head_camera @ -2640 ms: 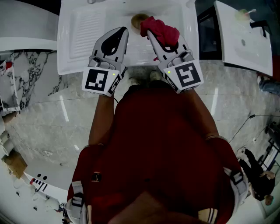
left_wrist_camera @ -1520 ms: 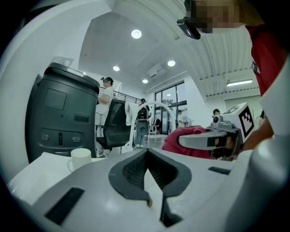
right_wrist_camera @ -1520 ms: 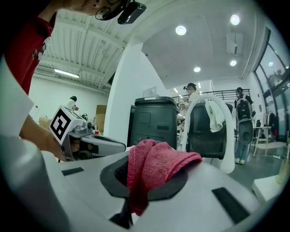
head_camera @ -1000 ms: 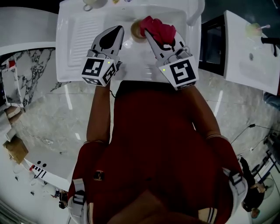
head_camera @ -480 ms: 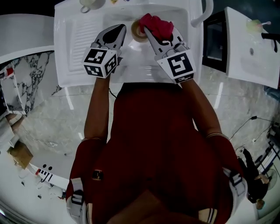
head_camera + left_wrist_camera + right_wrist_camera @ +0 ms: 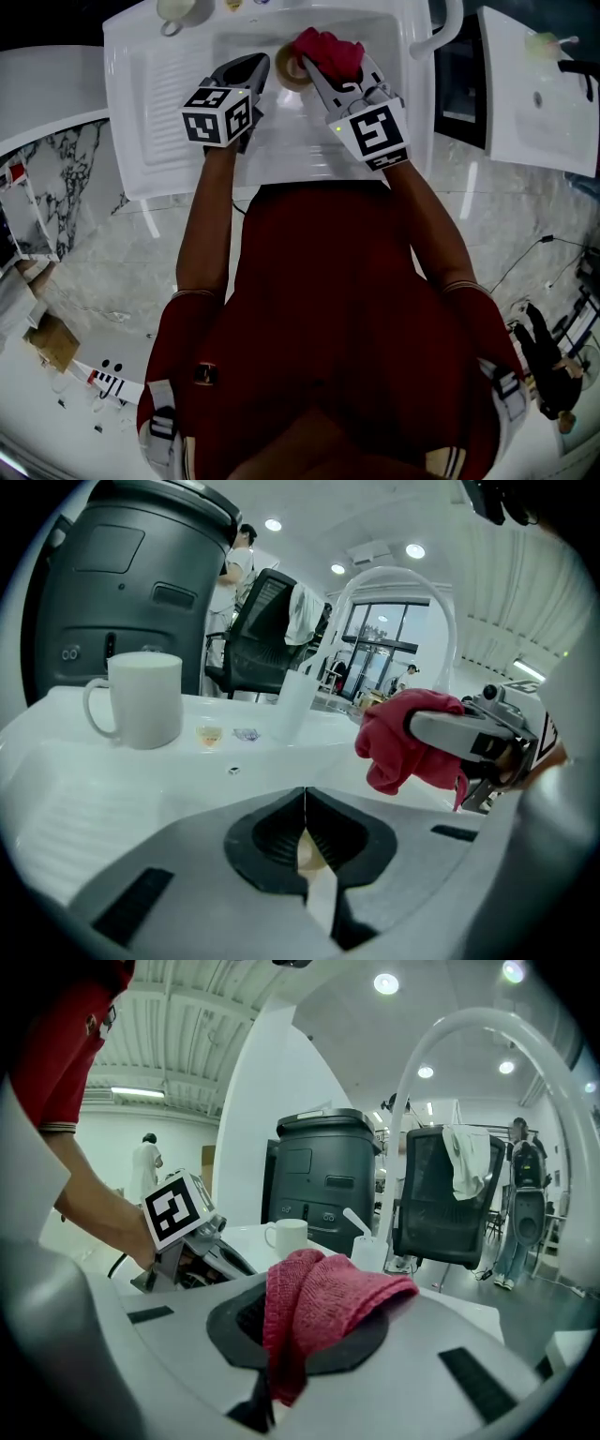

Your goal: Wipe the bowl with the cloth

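A small tan bowl (image 6: 291, 71) lies in the white sink basin (image 6: 281, 141). My left gripper (image 6: 263, 60) reaches it from the left with jaws shut, and a cream sliver of the bowl (image 6: 307, 847) shows pinched between them in the left gripper view. My right gripper (image 6: 315, 64) is shut on a red cloth (image 6: 329, 49). The cloth bunches over that gripper's tips at the bowl's right edge. The cloth (image 6: 319, 1297) drapes over the right jaws and hides their tips. The left gripper view shows the cloth (image 6: 403, 742) hanging at the right.
A white mug (image 6: 183, 9) stands at the back left, above the ribbed drainboard (image 6: 173, 94). A curved white faucet (image 6: 441, 28) arches over the basin's right side. A white dispenser bottle (image 6: 370, 1251) and a dark bin (image 6: 323, 1176) are behind the sink. Another white counter (image 6: 534, 94) is at the right.
Both grippers have moved further over the basin, and the cloth has come close against the bowl. Both grippers stay shut.
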Motion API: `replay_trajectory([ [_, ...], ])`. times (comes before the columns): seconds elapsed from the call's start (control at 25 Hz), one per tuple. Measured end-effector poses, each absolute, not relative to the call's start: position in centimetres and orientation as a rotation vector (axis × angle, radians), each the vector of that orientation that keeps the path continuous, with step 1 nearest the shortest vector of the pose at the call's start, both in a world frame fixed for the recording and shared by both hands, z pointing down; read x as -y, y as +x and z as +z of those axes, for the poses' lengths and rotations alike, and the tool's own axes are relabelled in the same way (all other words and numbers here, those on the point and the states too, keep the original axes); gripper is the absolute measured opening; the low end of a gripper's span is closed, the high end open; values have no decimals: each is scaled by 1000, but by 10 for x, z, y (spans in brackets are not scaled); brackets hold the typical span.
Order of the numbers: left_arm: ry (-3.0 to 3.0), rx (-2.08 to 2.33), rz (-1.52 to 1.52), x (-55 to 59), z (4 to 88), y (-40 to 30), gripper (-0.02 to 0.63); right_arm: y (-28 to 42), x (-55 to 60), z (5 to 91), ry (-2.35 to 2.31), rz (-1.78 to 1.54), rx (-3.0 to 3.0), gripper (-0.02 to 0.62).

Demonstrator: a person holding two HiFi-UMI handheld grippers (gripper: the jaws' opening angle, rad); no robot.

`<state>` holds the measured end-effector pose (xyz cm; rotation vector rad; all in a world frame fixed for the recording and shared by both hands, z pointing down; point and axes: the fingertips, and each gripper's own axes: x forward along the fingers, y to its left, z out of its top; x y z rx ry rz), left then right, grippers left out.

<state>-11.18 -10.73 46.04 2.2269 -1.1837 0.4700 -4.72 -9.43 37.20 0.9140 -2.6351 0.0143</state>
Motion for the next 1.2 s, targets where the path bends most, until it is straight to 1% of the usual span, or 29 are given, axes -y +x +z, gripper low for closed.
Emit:
replay_trajectory([
  [0.4, 2112, 1124, 544, 119, 497, -111, 11, -47, 108, 389, 904, 29, 2606, 28],
  [0.6, 2050, 1099, 574, 121, 517, -109, 57, -47, 113, 400, 886, 35, 2590, 28],
  [1.2, 1847, 1033, 612, 119, 567, -110, 80, -55, 117, 424, 826, 40, 2554, 28],
])
